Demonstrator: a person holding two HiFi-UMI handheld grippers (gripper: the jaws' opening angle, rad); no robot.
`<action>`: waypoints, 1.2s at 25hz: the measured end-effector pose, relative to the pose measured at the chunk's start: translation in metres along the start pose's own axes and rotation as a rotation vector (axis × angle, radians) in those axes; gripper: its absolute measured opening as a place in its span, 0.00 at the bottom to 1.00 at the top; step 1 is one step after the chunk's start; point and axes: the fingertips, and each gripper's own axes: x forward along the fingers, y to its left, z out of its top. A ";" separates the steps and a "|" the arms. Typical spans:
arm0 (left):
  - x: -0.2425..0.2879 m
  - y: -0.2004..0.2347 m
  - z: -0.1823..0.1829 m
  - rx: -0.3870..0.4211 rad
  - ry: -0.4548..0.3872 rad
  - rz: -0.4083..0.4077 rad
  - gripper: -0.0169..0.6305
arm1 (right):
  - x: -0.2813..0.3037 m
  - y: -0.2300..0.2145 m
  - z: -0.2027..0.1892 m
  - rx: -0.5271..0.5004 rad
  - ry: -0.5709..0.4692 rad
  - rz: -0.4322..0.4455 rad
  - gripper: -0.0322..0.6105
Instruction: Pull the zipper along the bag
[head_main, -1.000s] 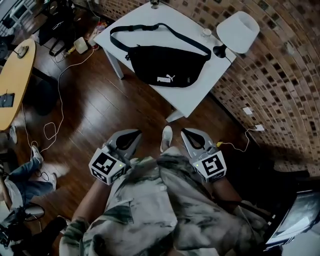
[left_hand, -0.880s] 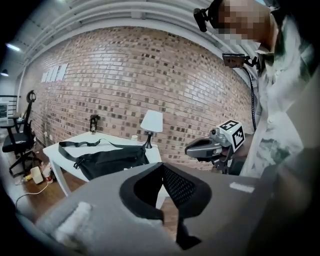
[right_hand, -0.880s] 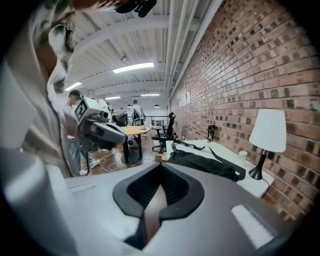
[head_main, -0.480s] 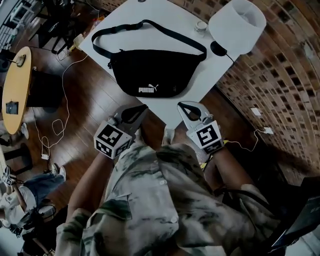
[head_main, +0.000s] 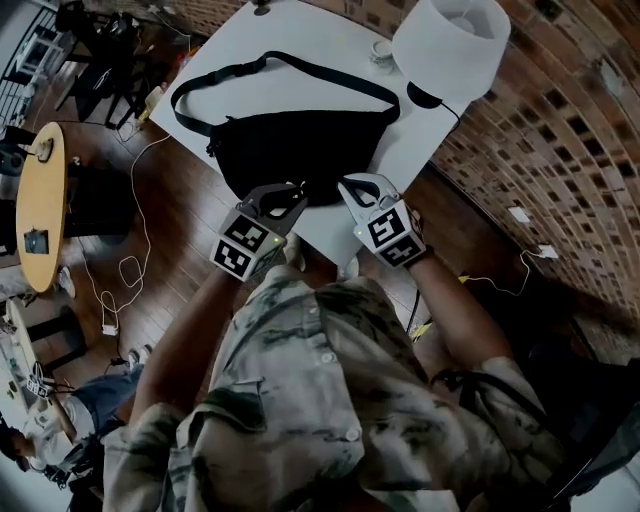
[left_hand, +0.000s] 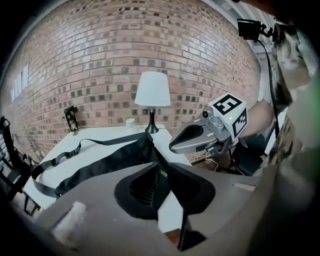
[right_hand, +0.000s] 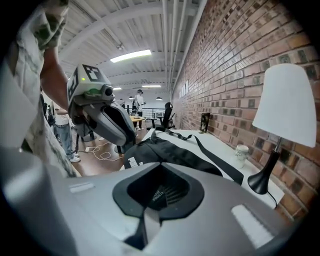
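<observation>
A black waist bag (head_main: 290, 150) with a long strap (head_main: 290, 65) lies on the white table (head_main: 230, 60); its zipper cannot be made out. My left gripper (head_main: 293, 190) hovers at the bag's near edge, jaws opening with nothing between them. In the left gripper view, bare table shows through the gap of the left gripper (left_hand: 161, 176), in front of the bag (left_hand: 115, 160). My right gripper (head_main: 346, 183) sits just to its right, near the bag's end, shut and empty. The right gripper view shows the right gripper (right_hand: 159, 172) below the bag (right_hand: 170, 152).
A white lamp (head_main: 450, 40) and a small jar (head_main: 380, 50) stand at the table's far right corner. A brick wall (head_main: 540, 130) runs along the right. On the wooden floor to the left are cables (head_main: 130, 270) and a round wooden table (head_main: 40, 200).
The person has stepped up to the table, and both grippers have moved from over the floor to the bag's near edge. The left jaws have parted.
</observation>
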 end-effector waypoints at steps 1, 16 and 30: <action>0.007 0.005 -0.001 0.018 0.010 0.003 0.13 | 0.005 -0.003 -0.002 0.003 0.010 -0.005 0.06; 0.101 0.047 -0.026 0.442 0.241 -0.058 0.19 | 0.084 -0.026 -0.050 0.014 0.216 -0.021 0.06; 0.131 0.060 -0.061 0.566 0.395 -0.096 0.19 | 0.101 -0.027 -0.079 0.086 0.319 -0.013 0.06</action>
